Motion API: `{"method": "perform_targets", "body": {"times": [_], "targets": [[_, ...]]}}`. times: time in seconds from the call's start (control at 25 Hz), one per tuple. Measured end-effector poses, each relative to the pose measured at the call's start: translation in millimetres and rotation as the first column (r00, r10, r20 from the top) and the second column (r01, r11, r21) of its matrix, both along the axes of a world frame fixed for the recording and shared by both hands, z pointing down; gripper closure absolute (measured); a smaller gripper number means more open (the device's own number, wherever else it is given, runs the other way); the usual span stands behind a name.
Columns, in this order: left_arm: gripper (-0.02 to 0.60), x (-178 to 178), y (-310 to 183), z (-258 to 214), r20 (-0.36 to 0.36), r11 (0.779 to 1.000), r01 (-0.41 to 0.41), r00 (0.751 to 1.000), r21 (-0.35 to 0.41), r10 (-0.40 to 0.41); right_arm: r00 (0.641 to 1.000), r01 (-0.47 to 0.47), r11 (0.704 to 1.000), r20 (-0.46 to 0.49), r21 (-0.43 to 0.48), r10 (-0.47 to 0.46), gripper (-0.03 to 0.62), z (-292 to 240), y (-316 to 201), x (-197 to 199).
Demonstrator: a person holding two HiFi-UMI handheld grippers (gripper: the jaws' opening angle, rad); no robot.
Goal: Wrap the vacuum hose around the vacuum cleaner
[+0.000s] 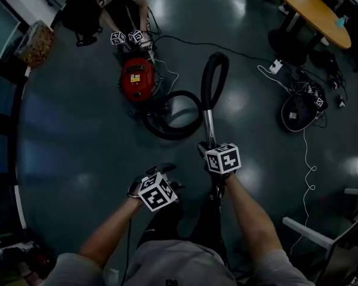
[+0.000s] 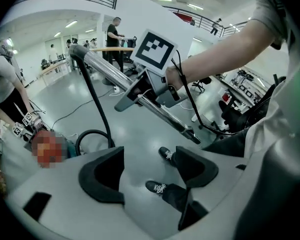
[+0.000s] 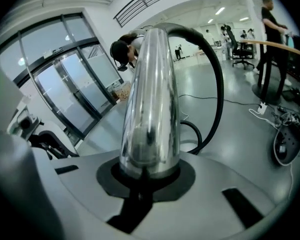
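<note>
Step in hand (judged): the wand end is being brought toward the cleaner so the hose can be laid round it.

- Right gripper (image 1: 209, 151): jaws clamped on the chrome wand (image 3: 150, 109), which points away toward the far side.
- Left gripper (image 2: 149, 170): jaws wide apart with nothing between them; only floor and the holder's shoes (image 2: 167, 155) show in the gap.
- Vacuum cleaner (image 1: 137, 79): red, on the floor at far left of centre, well apart from both grippers.
- Hose (image 1: 173, 115): black. It lies in a loop on the floor just right of the cleaner, then rises in an arch to the far end of the wand.

To do it well:
- The tube is smooth and round and will likely turn in the pads, so grip it firmly and avoid sharp wrist rolls.
- Take the hose near the arch with the free left gripper and feed it round the red body in even turns, without kinks.
- Keep the white cable beside the cleaner out of the loop.
- Another person (image 1: 122, 5) crouches at the cleaner's far side, so the wand needs to swing wide of them.

Surface and room:
- Floor (image 1: 77, 148): dark, glossy and level, mirroring the ceiling lights. The hose should slide easily on it.
- Far right: a wooden table (image 1: 313, 11), with a power strip (image 1: 275, 66) and tangled cables (image 1: 310, 91) near it.
- Glass doors (image 3: 65, 94) line one wall.
</note>
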State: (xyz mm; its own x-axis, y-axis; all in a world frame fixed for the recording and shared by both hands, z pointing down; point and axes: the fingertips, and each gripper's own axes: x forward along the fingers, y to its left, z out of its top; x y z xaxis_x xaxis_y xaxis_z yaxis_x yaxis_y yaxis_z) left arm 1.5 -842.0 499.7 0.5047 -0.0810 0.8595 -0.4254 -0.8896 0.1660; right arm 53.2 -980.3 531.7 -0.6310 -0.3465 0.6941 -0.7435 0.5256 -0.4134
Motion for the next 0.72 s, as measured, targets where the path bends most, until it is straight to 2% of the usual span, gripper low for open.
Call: {"method": "perform_targets", "body": {"times": [0.16,0.36,0.56,0.72], "targets": [[0.253,32.2,-24.7,-1.7,0.011,0.993,0.115,0.993,0.042,-0.115,0.991,0.132,0.991,-0.038,0.02,-0.131,0.546,13.7,-7.5,26.8],[0.253,68.8,-74.2,-11.8,0.0,0.96,0.258,0.966,0.113,-0.259,0.954,0.287,0.958,-0.101,0.024,-0.283,0.546,26.5,-7.7,59.8],[0.253,73.0,-104.3,-21.6,0.013,0.935,0.309,0.949,0.172,-0.316,0.889,0.427,0.904,-0.188,0.02,-0.417,0.546,38.5,-10.5,79.4],[0.253,71.0,-110.3,-18.8,0.033,0.935,0.303,0.949,0.185,-0.314,0.829,0.514,0.858,-0.257,0.004,-0.496,0.546,46.7,-10.8,86.9]]}}
